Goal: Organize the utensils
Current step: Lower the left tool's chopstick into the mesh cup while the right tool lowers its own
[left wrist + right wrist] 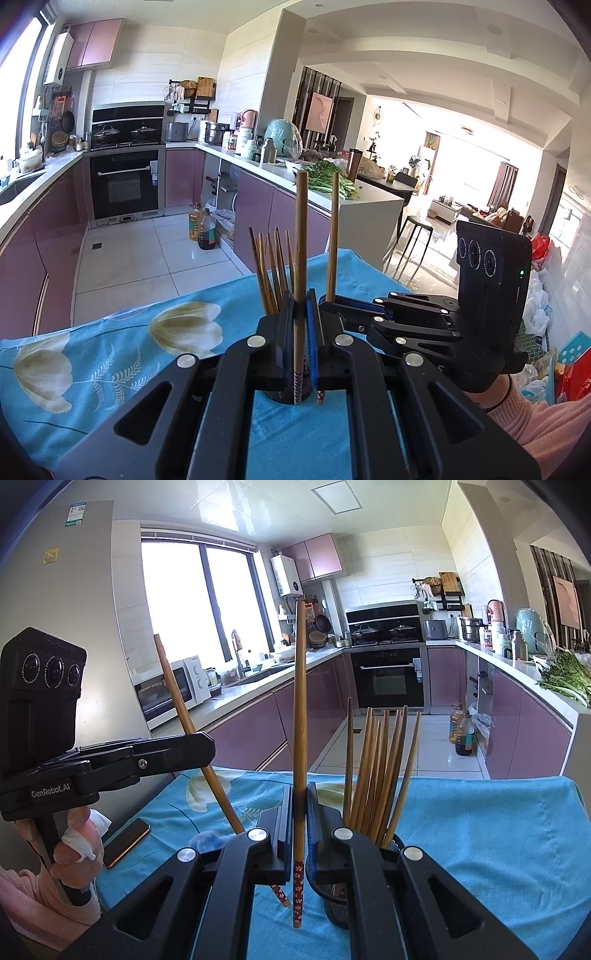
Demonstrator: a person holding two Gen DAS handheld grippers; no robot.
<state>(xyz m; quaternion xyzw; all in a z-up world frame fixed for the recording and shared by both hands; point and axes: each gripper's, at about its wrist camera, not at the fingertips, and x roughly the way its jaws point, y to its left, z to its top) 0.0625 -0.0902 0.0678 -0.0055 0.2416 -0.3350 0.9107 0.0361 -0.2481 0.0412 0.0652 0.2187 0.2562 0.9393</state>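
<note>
My left gripper point(301, 306) is shut on a wooden chopstick point(300, 258) and holds it upright over a black mesh holder point(280, 397). My right gripper point(300, 797) is shut on a second chopstick point(299, 738), also upright, its red patterned tip low. Each gripper shows in the other's view: the right gripper point(328, 301) with its chopstick point(332, 236), the left gripper point(207, 744) with its tilted chopstick point(192, 727). Several wooden chopsticks point(380, 771) stand in the black mesh holder point(334, 897) on the table; they also show in the left wrist view point(271, 273).
The table carries a blue floral cloth point(110, 354), also in the right wrist view point(498, 830). A phone point(127, 842) lies near the table's left edge. Behind are kitchen counters point(258, 686), an oven point(388, 675), oil bottles point(203, 229) on the floor and greens point(328, 181).
</note>
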